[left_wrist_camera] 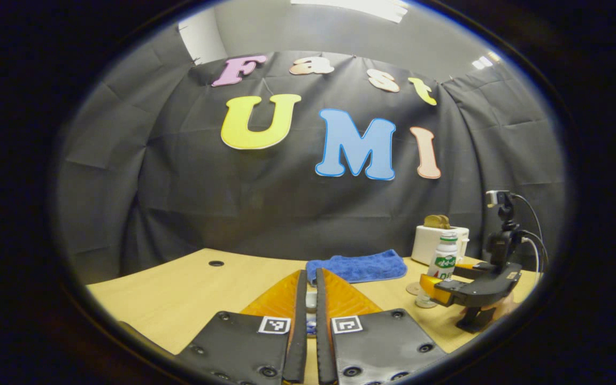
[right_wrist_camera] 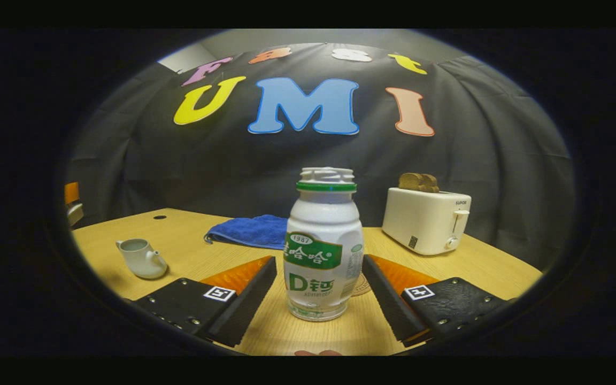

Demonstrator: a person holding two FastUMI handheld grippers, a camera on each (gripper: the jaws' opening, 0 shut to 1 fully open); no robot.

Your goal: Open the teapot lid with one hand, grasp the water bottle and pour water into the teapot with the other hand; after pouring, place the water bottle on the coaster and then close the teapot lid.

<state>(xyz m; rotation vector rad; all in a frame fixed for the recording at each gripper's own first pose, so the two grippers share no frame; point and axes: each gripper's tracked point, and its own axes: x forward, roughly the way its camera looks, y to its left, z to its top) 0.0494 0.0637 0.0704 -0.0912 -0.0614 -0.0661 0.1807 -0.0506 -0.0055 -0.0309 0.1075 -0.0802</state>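
While the black cloth wall (right_wrist_camera: 308, 160) hangs in folds behind everything, the pale wooden table (right_wrist_camera: 190, 251) spreads across the booth with a small round hole (right_wrist_camera: 160, 217) near its back edge. On the right gripper view a white toaster (right_wrist_camera: 425, 220) sits at the back right with brown slices (right_wrist_camera: 418, 182) poking out of its slots, well apart from the action. A blue towel (right_wrist_camera: 252, 230) lies crumpled behind the water bottle (right_wrist_camera: 323, 246), which stands upright in mid-table, long axis vertical, cap up, label facing the camera. The right gripper (right_wrist_camera: 318, 291) has its fingers spread wide, one on either side of the bottle, and I see a gap on both sides, so neither presses on it. Just behind the bottle's base on the right, the edge of a round coaster (right_wrist_camera: 362, 286) peeks out. Over at the left sits the little white teapot (right_wrist_camera: 141, 259), lid off, mouth open upward, spout pointing right and toward the camera, well apart from the bottle. Nothing lies between the two. On the left gripper view the left gripper (left_wrist_camera: 310, 299) is drawn narrow, its fingers nearly together around something small and pale that I cannot tell for sure. Beyond it lie the towel, the toaster and the other gripper flanking the bottle.
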